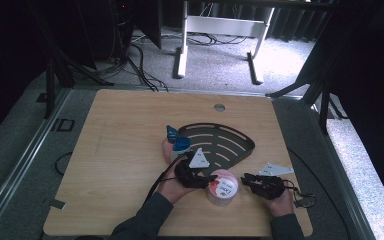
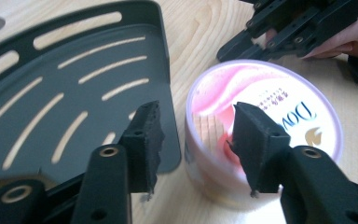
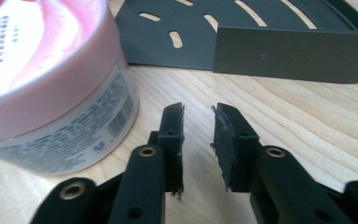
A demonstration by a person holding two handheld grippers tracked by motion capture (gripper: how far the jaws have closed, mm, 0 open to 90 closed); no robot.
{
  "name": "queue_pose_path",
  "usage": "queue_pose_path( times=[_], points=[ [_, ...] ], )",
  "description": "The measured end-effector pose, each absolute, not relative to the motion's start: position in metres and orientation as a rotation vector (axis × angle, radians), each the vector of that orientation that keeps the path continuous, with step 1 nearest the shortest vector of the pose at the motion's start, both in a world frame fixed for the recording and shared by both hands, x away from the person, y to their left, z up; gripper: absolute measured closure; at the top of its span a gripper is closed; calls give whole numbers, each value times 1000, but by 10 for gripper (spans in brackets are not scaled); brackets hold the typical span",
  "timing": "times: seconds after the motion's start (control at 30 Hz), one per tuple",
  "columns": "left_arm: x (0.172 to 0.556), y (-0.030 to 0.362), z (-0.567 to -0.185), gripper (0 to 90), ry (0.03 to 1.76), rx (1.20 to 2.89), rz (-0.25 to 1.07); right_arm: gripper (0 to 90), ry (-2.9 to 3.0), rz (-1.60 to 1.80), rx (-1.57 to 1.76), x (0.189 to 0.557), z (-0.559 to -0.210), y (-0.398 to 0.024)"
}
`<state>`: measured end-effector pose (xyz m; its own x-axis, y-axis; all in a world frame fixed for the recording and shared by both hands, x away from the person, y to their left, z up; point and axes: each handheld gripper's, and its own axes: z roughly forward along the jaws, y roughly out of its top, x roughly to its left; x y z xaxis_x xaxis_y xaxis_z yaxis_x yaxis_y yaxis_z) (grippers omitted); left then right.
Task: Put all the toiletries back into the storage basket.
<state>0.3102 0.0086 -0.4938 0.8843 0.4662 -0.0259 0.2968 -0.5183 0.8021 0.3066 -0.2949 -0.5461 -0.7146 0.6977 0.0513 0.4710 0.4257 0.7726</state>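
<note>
A round pink-and-white tub (image 1: 222, 189) with a printed lid stands near the table's front edge, just in front of a black fan-shaped slotted tray (image 1: 220, 142). My left gripper (image 1: 210, 181) sits at the tub's left side. In the left gripper view my left gripper (image 2: 198, 114) is open, its left jaw over the tray (image 2: 74, 93) and its right jaw in front of the tub (image 2: 270, 93). My right gripper (image 1: 246, 180) rests on the wood to the tub's right. Seen in its own view, the right gripper (image 3: 198, 109) shows a narrow empty gap, beside the tub (image 3: 42, 70).
Two blue-capped containers (image 1: 180, 145) stand at the tray's left edge. The tray's upright end wall (image 3: 289, 51) lies just beyond the right jaws. A cable hole (image 1: 219, 107) sits near the table's far edge. Bare wood (image 1: 120, 165) spreads to the left.
</note>
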Motion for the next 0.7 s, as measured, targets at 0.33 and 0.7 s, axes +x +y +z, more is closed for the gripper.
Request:
queue_pose_path(
  times=[0.33,0.7],
  points=[
    [302,28,-510,434,505,2136,160,580,2453,1211,932,288,-536,-300],
    [296,25,-528,325,406,2165,112,441,2551,1311,758,272,-531,-292]
  ],
)
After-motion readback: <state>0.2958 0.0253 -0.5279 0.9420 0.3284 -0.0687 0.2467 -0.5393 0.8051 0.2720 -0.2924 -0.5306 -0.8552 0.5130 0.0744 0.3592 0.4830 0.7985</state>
